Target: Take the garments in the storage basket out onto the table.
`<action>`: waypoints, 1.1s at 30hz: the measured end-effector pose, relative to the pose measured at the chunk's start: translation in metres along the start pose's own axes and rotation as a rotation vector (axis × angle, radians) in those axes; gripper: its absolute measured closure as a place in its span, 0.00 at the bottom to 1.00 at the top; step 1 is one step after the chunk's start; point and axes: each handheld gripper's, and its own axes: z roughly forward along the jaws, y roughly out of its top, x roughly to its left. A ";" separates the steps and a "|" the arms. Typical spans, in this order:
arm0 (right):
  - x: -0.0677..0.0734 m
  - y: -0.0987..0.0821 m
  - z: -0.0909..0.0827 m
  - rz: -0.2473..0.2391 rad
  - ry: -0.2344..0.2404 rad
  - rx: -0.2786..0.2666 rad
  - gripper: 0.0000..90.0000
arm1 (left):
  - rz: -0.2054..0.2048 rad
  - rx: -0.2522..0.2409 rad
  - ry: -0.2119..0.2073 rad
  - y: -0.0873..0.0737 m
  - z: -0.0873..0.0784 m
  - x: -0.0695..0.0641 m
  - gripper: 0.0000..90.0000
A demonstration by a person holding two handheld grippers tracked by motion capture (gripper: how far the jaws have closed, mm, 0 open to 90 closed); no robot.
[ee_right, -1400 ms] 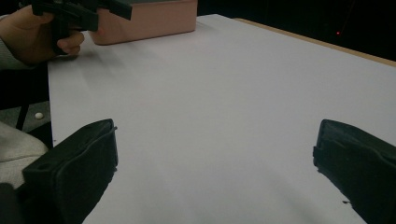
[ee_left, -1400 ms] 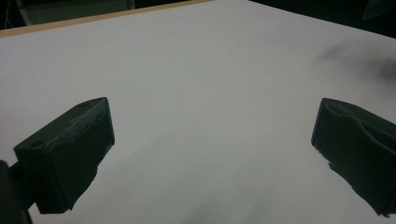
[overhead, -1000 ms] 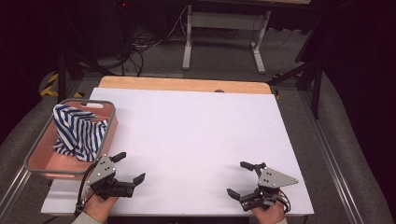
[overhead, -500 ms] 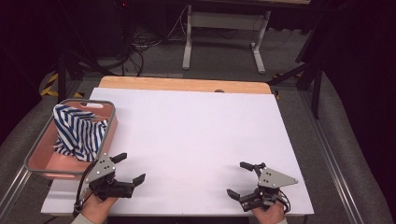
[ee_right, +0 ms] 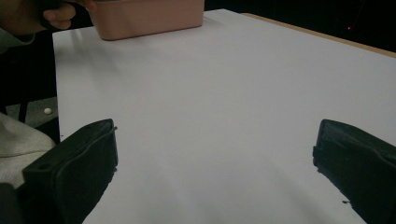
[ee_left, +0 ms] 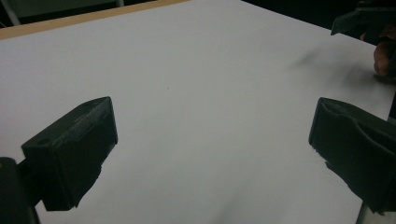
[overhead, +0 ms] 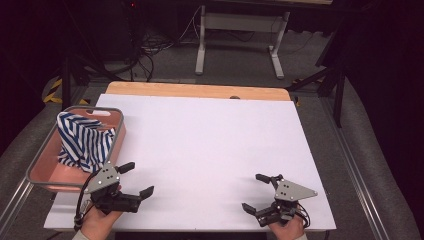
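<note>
A person's two hands rest at the near edge of a white surface (overhead: pixel 210 145), each holding a set of tongs, with a pink basket (overhead: pixel 37 172) standing at the near-left corner. Bundled inside the basket is a blue-and-white striped cloth (overhead: pixel 82 140), heaped toward the basket's far end and rising above its grey rim.

The left tongs (overhead: pixel 137 180) hover just beside the basket's near-right side, jaws spread wide and gripping nothing; the left gripper view looks between them across bare white surface. The right tongs (overhead: pixel 256 192) sit near the near-right corner, well apart from the basket, jaws likewise wide apart and empty; the right gripper view shows the basket's pink wall (ee_right: pixel 147 18) far off across the surface.

The cloth lies to the left of the left tongs and slightly beyond them, toward the far edge, while those jaws point rightward over the open surface, away from it. The crumpled bundle has no clear long axis. By this reading the left hand is much the nearer to the cloth, and any reach into the basket would likely call for turning those tongs back toward the left edge first.
</note>
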 end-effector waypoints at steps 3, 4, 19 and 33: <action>0.000 0.000 0.000 0.000 0.002 0.001 0.00 | 0.009 0.004 -0.007 0.008 -0.006 0.000 0.02; 0.000 0.000 0.000 0.000 0.003 0.000 0.00 | 0.006 0.003 -0.007 0.009 -0.007 0.000 0.02; 0.001 0.001 0.000 -0.003 0.002 -0.001 0.00 | 0.078 0.049 0.032 0.027 -0.030 0.009 0.02; 0.001 0.001 0.000 -0.006 -0.004 0.001 0.01 | 0.013 0.049 0.030 0.032 -0.050 0.029 0.02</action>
